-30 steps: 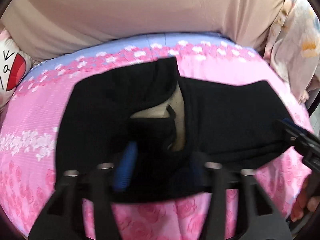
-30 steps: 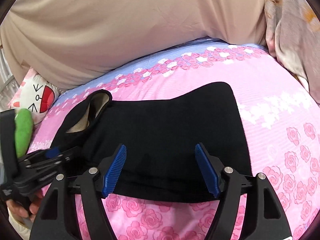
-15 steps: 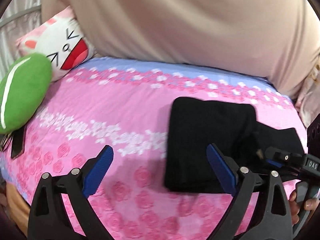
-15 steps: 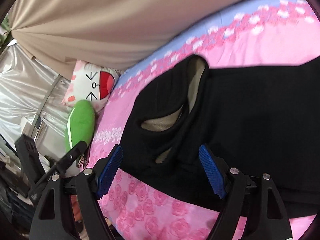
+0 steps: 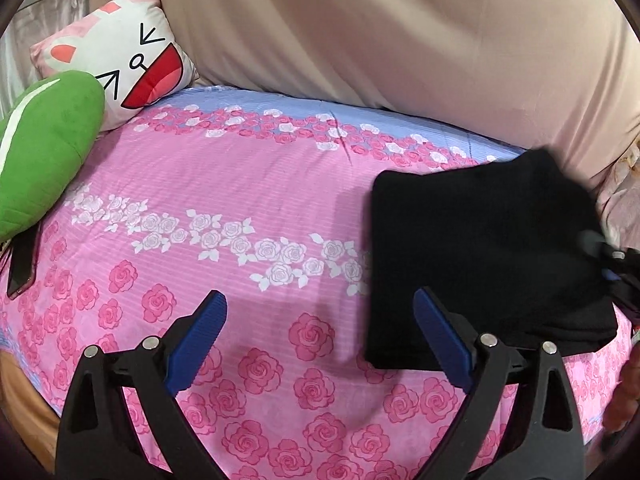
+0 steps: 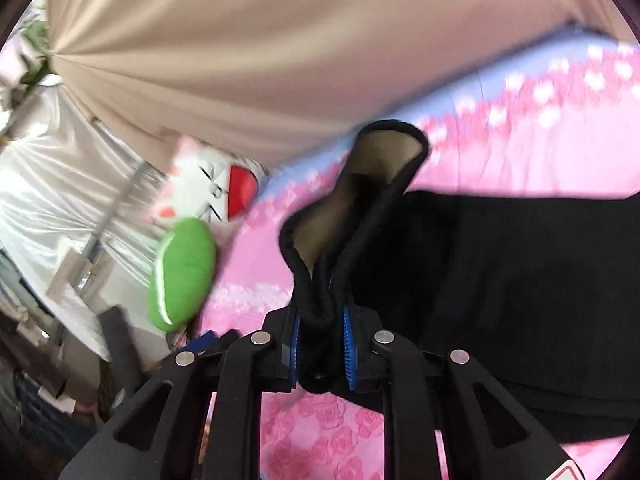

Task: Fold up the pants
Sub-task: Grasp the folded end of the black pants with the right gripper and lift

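Black pants (image 5: 480, 248) lie folded on the right part of a pink rose-print bed sheet (image 5: 240, 184). My left gripper (image 5: 320, 300) is open over bare sheet just left of the pants, with nothing between its fingers. In the right wrist view, my right gripper (image 6: 322, 340) is closing, and its blue pads pinch a bunched edge of the pants (image 6: 500, 260). The waistband (image 6: 384, 148) stands up from the pads and shows its tan lining. The right gripper (image 5: 616, 276) also shows, blurred, at the pants' right edge.
A cat-face pillow (image 5: 120, 68) and a green plush (image 5: 44, 148) sit at the bed's far left. A dark phone (image 5: 22, 264) lies by the left edge. A beige curtain (image 5: 400, 40) hangs behind the bed. A person's hand (image 5: 624, 392) is at the lower right.
My left gripper swung left off the pants and stands open over bare sheet. My right gripper moved to the waistband end, shut on it and raised it.
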The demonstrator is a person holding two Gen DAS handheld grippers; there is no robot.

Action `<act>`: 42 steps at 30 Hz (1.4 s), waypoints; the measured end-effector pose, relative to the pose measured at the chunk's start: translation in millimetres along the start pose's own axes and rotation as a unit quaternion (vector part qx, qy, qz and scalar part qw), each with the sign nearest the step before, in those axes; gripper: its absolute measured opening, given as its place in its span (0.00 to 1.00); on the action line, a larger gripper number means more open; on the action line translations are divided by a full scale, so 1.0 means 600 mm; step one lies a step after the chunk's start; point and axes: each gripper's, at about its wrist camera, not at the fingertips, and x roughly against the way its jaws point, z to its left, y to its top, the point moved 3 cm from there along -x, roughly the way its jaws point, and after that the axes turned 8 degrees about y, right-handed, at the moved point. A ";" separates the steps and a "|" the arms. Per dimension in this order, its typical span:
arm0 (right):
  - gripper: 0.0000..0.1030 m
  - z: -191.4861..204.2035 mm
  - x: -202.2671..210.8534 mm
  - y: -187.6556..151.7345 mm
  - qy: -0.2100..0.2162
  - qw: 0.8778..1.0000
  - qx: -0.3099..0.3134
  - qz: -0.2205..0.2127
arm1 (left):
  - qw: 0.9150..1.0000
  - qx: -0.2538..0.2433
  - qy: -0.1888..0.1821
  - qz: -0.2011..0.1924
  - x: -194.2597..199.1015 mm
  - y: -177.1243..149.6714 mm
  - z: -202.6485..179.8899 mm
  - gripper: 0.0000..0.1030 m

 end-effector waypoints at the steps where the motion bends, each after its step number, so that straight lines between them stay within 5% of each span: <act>1: 0.15 -0.012 0.011 -0.003 -0.021 1.000 0.003 -0.003 | 1.000 -0.001 -0.004 0.002 -0.004 -0.001 -0.003 0.90; 4: 0.17 -0.120 0.011 -0.035 -0.117 0.992 -0.046 0.030 | 1.000 -0.007 -0.012 0.016 -0.018 -0.008 -0.022 0.90; 8: 0.21 -0.162 0.018 -0.059 -0.071 0.992 -0.103 0.014 | 0.999 -0.029 -0.017 0.021 -0.021 -0.013 -0.053 0.90; 13: 0.16 -0.137 0.005 -0.042 -0.068 0.995 -0.076 0.015 | 0.999 -0.046 -0.021 0.020 -0.012 -0.013 -0.084 0.90; 17: 0.14 -0.075 0.073 0.005 -0.027 0.999 -0.027 -0.027 | 0.998 -0.053 -0.025 0.011 0.003 -0.007 -0.102 0.90; 22: 0.14 -0.084 0.225 0.027 -0.094 0.991 0.007 -0.100 | 0.997 -0.066 -0.029 0.006 0.012 -0.004 -0.131 0.92; 28: 0.16 -0.224 0.289 -0.038 -0.179 0.976 -0.083 -0.095 | 0.995 -0.086 -0.052 0.025 0.000 -0.016 -0.181 0.92; 32: 0.19 -0.268 0.267 -0.064 -0.149 0.977 -0.119 -0.092 | 0.992 -0.083 -0.075 0.056 -0.021 -0.022 -0.214 0.92; 37: 0.26 -0.260 0.267 -0.056 -0.165 0.979 -0.088 -0.079 | 0.986 -0.065 -0.117 0.096 -0.041 -0.032 -0.233 0.92; 42: 0.35 -0.245 0.275 -0.066 -0.171 0.978 -0.079 -0.087 | 0.988 -0.114 -0.079 0.068 -0.027 -0.050 -0.259 0.92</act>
